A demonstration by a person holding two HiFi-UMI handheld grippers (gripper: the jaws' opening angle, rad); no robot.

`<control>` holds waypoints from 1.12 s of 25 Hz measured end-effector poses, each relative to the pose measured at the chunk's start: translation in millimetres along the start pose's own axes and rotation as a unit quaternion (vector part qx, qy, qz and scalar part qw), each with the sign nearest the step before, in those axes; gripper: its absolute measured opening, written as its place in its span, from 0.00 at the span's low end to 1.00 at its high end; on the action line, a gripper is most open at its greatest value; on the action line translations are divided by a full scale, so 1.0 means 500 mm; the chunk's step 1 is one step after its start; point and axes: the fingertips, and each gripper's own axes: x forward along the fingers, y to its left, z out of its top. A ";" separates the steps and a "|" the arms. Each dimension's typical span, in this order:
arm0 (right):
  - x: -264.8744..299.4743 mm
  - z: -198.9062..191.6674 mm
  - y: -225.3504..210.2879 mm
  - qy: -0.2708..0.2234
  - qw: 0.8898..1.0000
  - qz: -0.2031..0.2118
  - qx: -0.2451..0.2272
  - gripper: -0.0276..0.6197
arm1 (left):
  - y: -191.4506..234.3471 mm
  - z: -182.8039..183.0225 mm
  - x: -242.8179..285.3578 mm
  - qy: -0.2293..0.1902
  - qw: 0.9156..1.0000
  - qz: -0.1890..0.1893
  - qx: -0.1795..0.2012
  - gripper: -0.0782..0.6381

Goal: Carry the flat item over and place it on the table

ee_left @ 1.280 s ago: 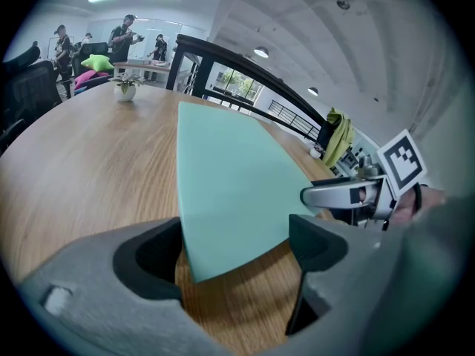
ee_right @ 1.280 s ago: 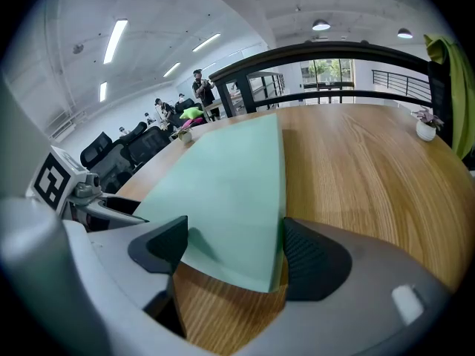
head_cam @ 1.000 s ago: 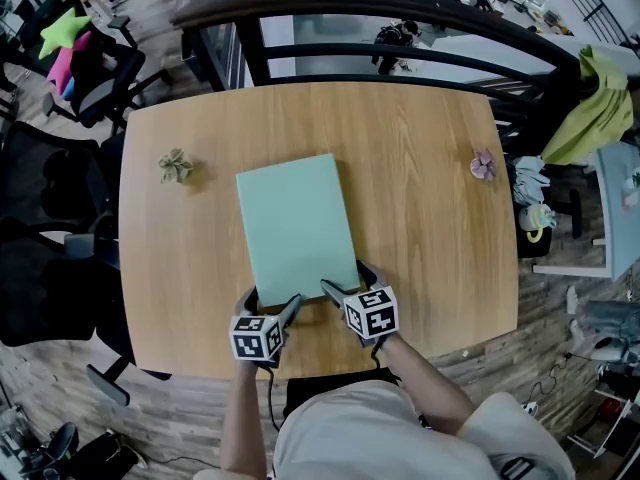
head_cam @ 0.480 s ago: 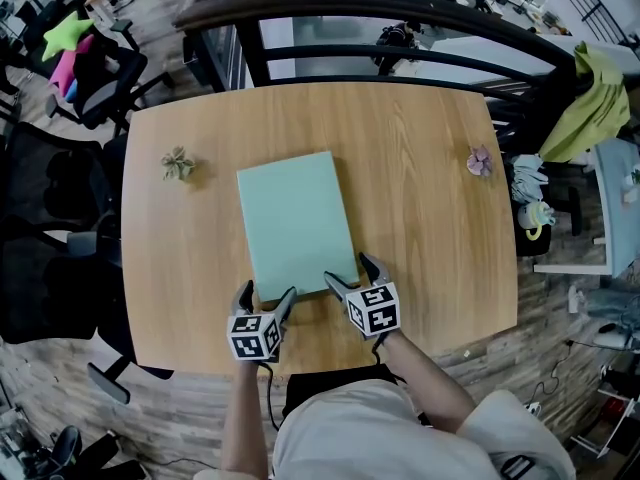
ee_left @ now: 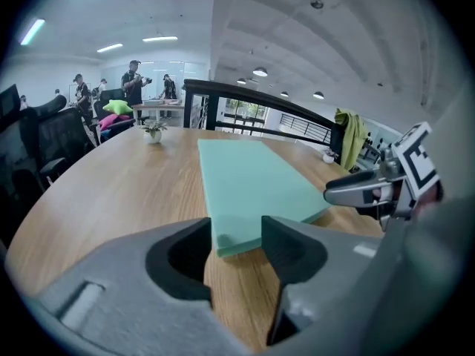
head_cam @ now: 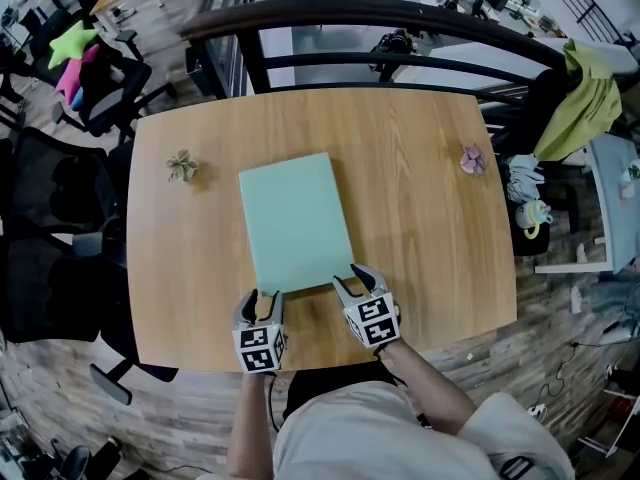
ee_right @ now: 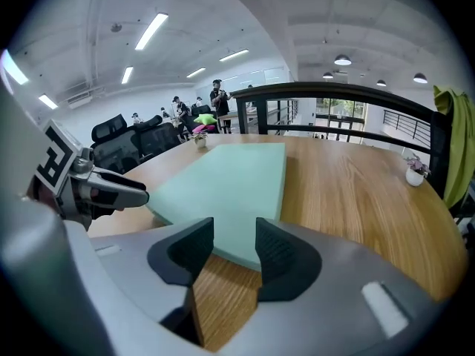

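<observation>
A pale green flat board (head_cam: 295,220) lies flat on the wooden table (head_cam: 430,238), its short edge toward me. My left gripper (head_cam: 259,304) sits just behind the board's near left corner, my right gripper (head_cam: 354,280) at the near right corner. Both pairs of jaws are closing and stand half apart. In the left gripper view the board's corner (ee_left: 245,176) shows in the gap of the left gripper (ee_left: 234,237), with no pad pressing on it. In the right gripper view the board's edge (ee_right: 230,176) lies just past the right gripper (ee_right: 234,237), also untouched.
A small potted plant (head_cam: 181,165) stands at the table's left, another (head_cam: 472,160) at its right. A dark railing (head_cam: 400,13) runs behind the far edge. Office chairs (head_cam: 60,218) crowd the left side; a green cloth (head_cam: 585,93) hangs at the right.
Both grippers' jaws have narrowed from wide open to about half. The left gripper has drawn back slightly toward the table's near edge. The board has not moved.
</observation>
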 end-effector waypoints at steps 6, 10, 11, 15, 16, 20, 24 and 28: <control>-0.040 -0.015 0.029 -0.007 1.000 0.004 -0.005 0.20 | -0.014 -0.007 -0.044 -0.017 1.000 0.018 0.014 0.19; -0.065 -0.041 0.055 -0.006 1.000 0.006 -0.015 0.15 | -0.021 -0.015 -0.075 -0.032 0.999 0.026 0.012 0.11; -0.070 -0.045 0.061 -0.008 1.000 0.004 -0.018 0.14 | -0.022 -0.017 -0.082 -0.035 0.999 0.027 0.012 0.11; -0.093 -0.060 0.084 -0.011 1.000 0.004 -0.024 0.11 | -0.032 -0.031 -0.106 -0.039 0.999 0.025 0.018 0.11; -0.101 -0.065 0.089 -0.011 1.000 0.004 -0.024 0.10 | -0.036 -0.036 -0.113 -0.039 0.999 0.025 0.019 0.11; -0.126 -0.078 0.105 -0.019 0.999 0.002 -0.027 0.06 | -0.056 -0.053 -0.139 -0.044 0.999 0.020 0.022 0.11; -0.147 -0.092 0.130 -0.025 0.999 0.002 -0.022 0.06 | -0.070 -0.073 -0.166 -0.049 0.999 0.010 0.018 0.11; -0.164 -0.091 0.160 -0.039 0.999 -0.001 -0.014 0.06 | -0.082 -0.089 -0.189 -0.054 0.998 0.004 0.010 0.11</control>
